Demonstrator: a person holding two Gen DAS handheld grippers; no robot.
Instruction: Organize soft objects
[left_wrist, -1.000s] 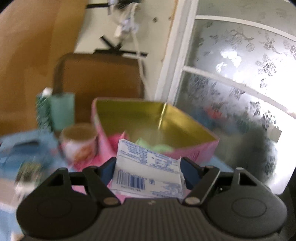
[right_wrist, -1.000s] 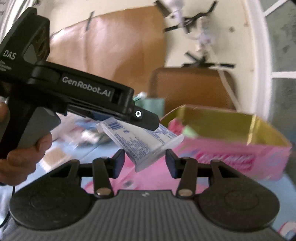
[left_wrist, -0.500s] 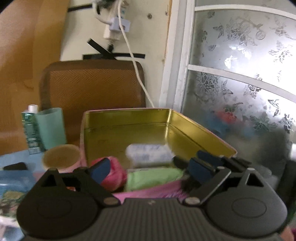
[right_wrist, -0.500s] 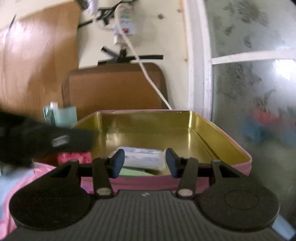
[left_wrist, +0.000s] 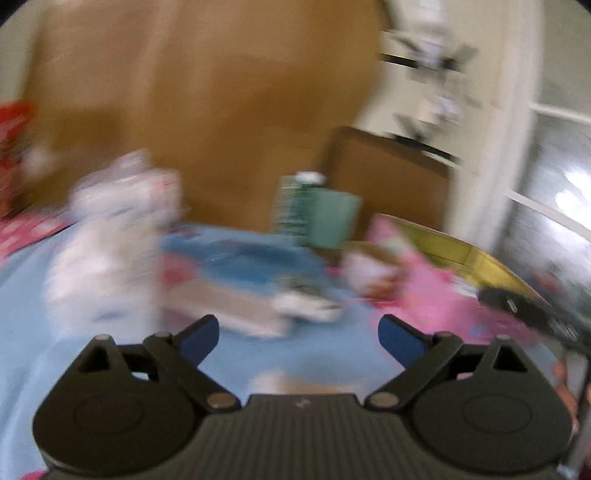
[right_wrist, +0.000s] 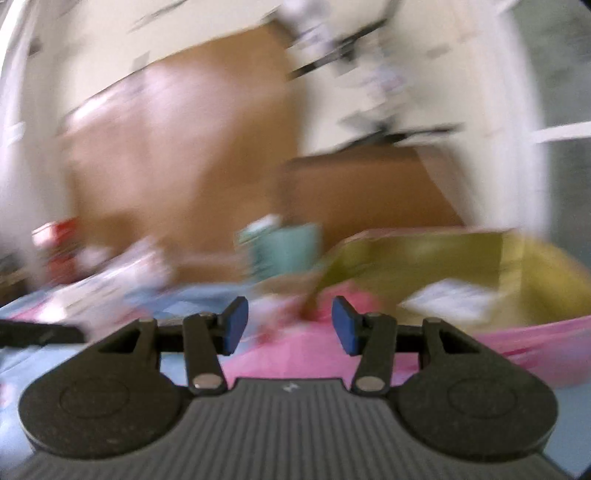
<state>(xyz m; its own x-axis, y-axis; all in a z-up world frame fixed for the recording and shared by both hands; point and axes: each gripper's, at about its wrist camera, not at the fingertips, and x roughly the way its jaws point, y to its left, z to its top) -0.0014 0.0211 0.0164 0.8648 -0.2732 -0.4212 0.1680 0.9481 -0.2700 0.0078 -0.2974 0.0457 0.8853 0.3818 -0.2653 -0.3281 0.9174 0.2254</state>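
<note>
Both views are motion-blurred. My left gripper is open and empty above the blue tablecloth. My right gripper is open and empty in front of the pink box. The box has a gold inside, and a white tissue pack lies in it. The box shows at the right in the left wrist view. A blurred white soft package stands at the left of the table, and it also shows in the right wrist view. The right gripper's body shows at the right edge.
A teal cup and a green carton stand at the back of the table. A small round cup sits beside the box. A blue flat package lies mid-table. A brown chair back stands behind.
The left gripper let the white tissue pack go into the pink box, then swung left away from it. The right gripper has also drawn back and turned left.
</note>
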